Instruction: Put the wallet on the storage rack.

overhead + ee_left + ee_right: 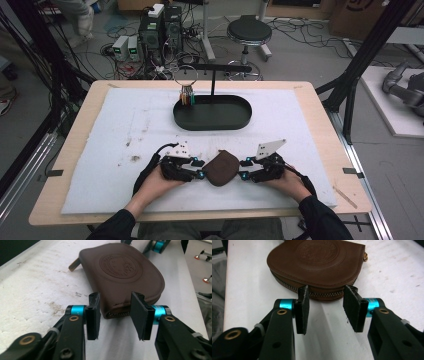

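A brown leather zip pouch (221, 167) with a round embossed stamp lies flat on the white mat, between my two grippers. My left gripper (200, 174) comes at it from the left. In the left gripper view a rounded end of the pouch (117, 272) sits between the two black pads (93, 312), which touch it on both sides. My right gripper (243, 176) comes from the right. In the right gripper view its pads (302, 307) stand apart at the zipper edge of the pouch (317, 260), tips against it, with bare mat between them.
A black oval tray (212, 117) stands at the far middle of the mat, with a bunch of coloured keys (187, 95) on a ring hanging from a black stand (213, 75) at its left end. The white mat (100, 150) covers most of the wooden table.
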`<action>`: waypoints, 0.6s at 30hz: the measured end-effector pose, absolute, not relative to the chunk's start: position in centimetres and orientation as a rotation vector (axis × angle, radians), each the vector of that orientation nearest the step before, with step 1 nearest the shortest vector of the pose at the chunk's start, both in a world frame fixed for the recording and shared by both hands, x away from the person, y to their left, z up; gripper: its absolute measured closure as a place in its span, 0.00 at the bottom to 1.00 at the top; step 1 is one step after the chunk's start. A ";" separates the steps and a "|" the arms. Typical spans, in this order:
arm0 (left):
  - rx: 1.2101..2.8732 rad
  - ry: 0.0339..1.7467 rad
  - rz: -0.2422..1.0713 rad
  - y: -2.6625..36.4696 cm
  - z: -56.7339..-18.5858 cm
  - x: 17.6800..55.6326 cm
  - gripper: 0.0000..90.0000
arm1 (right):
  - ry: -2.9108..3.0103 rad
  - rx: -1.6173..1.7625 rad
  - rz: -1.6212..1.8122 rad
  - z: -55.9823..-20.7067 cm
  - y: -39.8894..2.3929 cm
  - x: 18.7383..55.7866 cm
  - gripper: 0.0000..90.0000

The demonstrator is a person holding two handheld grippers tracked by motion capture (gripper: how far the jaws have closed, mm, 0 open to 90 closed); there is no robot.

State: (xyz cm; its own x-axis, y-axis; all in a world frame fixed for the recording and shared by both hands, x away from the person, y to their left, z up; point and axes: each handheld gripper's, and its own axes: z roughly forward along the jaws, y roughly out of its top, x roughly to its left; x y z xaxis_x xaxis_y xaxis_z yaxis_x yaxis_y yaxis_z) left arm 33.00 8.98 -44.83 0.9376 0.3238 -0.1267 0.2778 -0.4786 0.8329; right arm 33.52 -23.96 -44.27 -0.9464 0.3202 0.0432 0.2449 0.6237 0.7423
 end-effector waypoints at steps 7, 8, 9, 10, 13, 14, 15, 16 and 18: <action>2.092 0.435 0.049 9.1 -44.8 33.0 0.68 | 2.710 0.519 1.301 -43.6 -23.9 33.4 0.68; 2.095 0.434 0.050 9.1 -44.8 32.9 0.68 | 2.694 0.519 1.311 -43.5 -23.9 33.3 0.68; 2.089 0.438 0.043 9.1 -44.8 32.9 0.67 | 2.676 0.505 1.326 -43.4 -23.9 33.4 0.68; 2.081 0.428 0.031 9.1 -44.8 32.9 0.67 | 2.668 0.515 1.333 -43.2 -23.7 33.3 0.69; 2.086 0.423 0.031 8.9 -44.6 32.8 0.63 | 2.641 0.505 1.382 -42.8 -23.4 33.2 0.69; 2.084 0.426 0.020 8.9 -44.6 32.8 0.63 | 2.621 0.510 1.405 -42.7 -23.4 33.2 0.69; 2.092 0.415 0.022 9.0 -44.5 32.9 0.63 | 2.621 0.510 1.405 -42.7 -23.4 33.2 0.69; 2.086 0.413 0.026 8.9 -44.5 32.9 0.63 | 2.615 0.523 1.408 -42.5 -23.3 33.2 0.69; 2.059 0.428 0.024 8.9 -44.4 32.7 0.61 | 2.584 0.533 1.424 -42.3 -23.1 33.2 0.69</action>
